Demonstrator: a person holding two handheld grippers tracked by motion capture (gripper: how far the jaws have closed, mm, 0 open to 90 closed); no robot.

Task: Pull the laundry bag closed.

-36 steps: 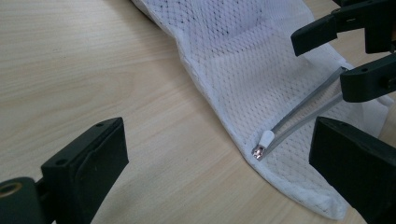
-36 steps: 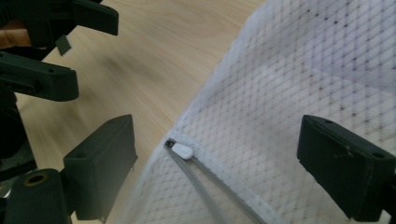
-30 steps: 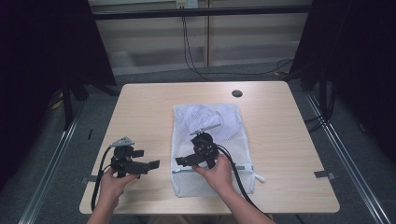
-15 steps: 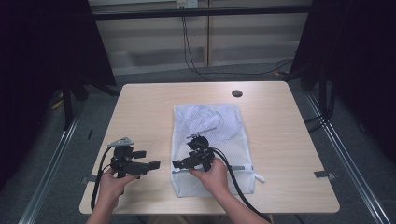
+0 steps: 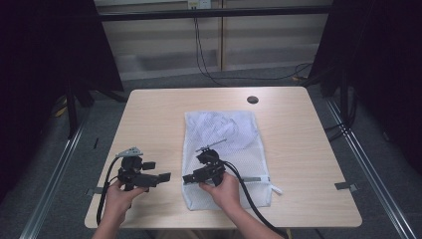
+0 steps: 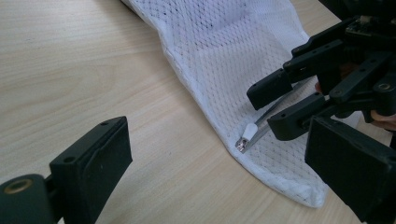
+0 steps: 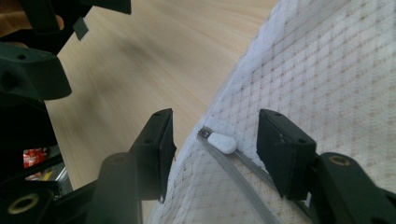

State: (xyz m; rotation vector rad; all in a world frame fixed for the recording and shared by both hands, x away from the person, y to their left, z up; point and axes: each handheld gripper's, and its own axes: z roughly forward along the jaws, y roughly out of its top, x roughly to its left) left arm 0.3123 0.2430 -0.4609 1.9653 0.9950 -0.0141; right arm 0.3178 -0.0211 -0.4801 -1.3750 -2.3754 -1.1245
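Right gripper (image 7: 215,135) — jaws apart — straddles zipper pull (image 7: 222,143)

Both hands reach in low, the left gripper (image 5: 161,177) and the right gripper (image 5: 188,179) pointing at each other, jaws parted.

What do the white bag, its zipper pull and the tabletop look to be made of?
White bag: soft mesh fabric, likely synthetic; a grid of small holes shows and it lies limp with folds. Zipper pull: smooth matte white tab, probably plastic or rubber, beside a grey zipper track. Tabletop: pale wood-grain surface with a low sheen, possibly laminate.
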